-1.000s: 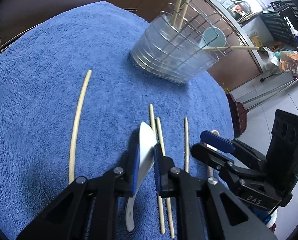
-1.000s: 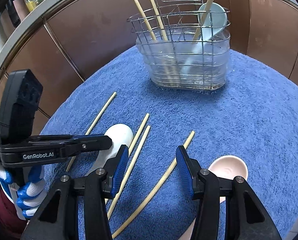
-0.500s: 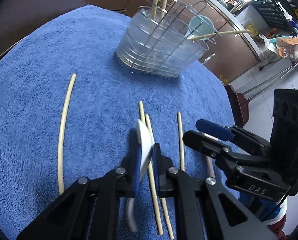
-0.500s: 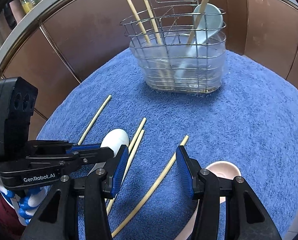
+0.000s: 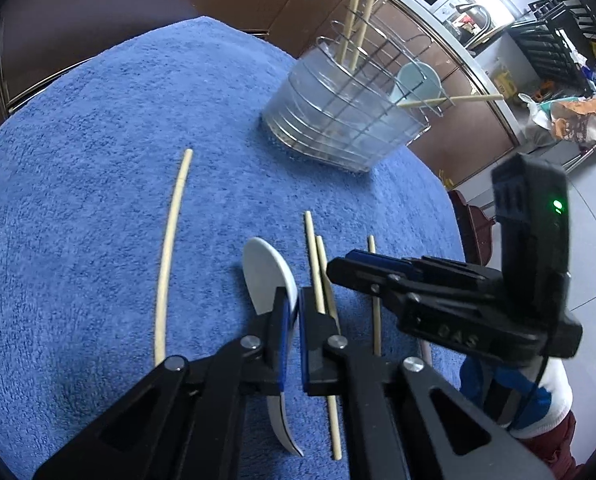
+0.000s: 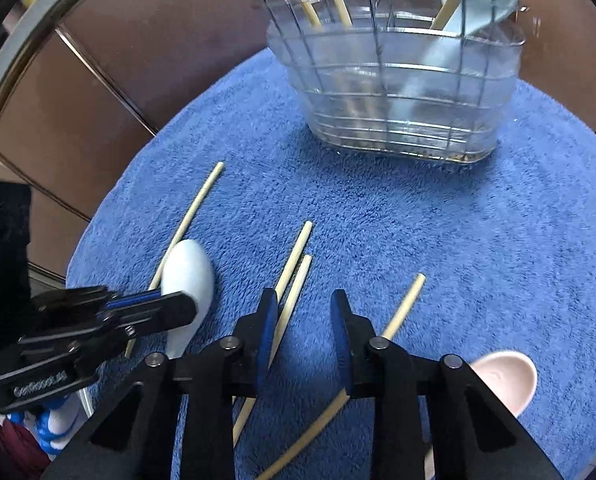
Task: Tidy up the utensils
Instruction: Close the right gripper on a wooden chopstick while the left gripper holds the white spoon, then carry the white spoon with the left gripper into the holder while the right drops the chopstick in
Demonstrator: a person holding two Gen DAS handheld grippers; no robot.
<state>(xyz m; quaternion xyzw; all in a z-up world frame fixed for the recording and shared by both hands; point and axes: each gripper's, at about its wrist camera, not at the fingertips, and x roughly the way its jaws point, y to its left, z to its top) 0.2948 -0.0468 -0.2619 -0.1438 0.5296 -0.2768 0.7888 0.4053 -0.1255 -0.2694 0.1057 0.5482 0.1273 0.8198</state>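
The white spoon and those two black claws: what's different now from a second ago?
The left gripper closed its fingers on the white spoon. The right gripper came nearer the basket, fingers closing, nothing between them. Chopsticks and pink spoon stayed put.

A: Both views are evenly bright; daylight seems strongest at the upper right of the left wrist view, over the pale floor.

B: The fisheye bends the blue towel-covered surface (image 5: 97, 128) into a dome, with dark vignetted corners.

A: The clear plastic and wire utensil basket (image 6: 398, 92) looks smeared by motion in the right wrist view.

B: Glare streaks its wires; shadows stay soft.
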